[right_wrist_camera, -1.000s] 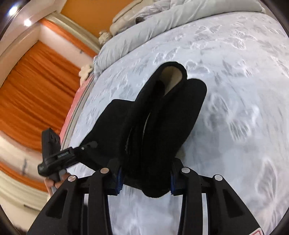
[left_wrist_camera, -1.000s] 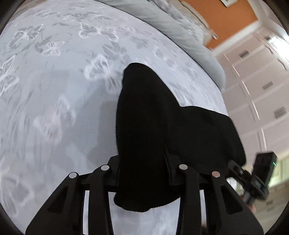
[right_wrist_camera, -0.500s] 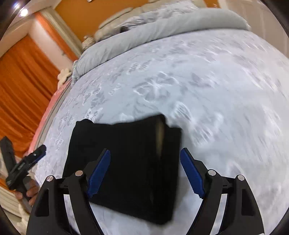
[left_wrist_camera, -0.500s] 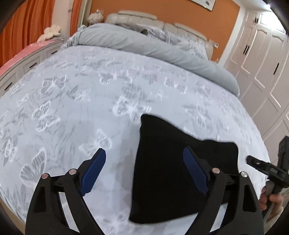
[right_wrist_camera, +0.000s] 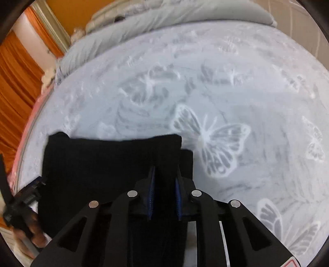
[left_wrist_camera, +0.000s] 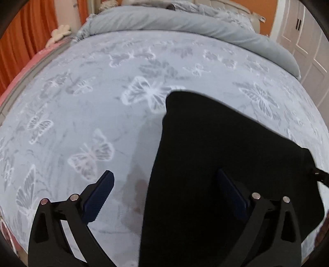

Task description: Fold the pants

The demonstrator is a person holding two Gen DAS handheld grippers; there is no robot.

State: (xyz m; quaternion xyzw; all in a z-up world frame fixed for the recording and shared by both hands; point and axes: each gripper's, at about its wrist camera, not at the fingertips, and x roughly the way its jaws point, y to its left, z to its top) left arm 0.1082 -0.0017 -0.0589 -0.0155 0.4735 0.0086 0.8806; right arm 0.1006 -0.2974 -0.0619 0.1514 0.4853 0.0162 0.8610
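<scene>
The black pants point(left_wrist_camera: 216, 156) lie folded into a flat block on the pale blue butterfly bedspread point(left_wrist_camera: 86, 115). My left gripper point(left_wrist_camera: 164, 191) is open; its left finger is over bare bedspread and its right finger over the pants, near their left edge. In the right wrist view the pants point(right_wrist_camera: 98, 164) fill the lower left. My right gripper point(right_wrist_camera: 164, 184) is shut on a raised fold at the pants' right edge. The left gripper point(right_wrist_camera: 24, 197) and the hand holding it show at the far left there.
A grey rolled duvet point(left_wrist_camera: 185, 18) lies along the head of the bed. Orange curtains point(right_wrist_camera: 14, 78) hang on the left and white wardrobe doors point(left_wrist_camera: 304, 39) stand on the right. The bed's pink edge point(left_wrist_camera: 22, 67) runs along the left side.
One second ago both grippers held the pants up; half a second ago both were open over the laid-down block. Now my right gripper has shut on the right edge; the left has come lower.
</scene>
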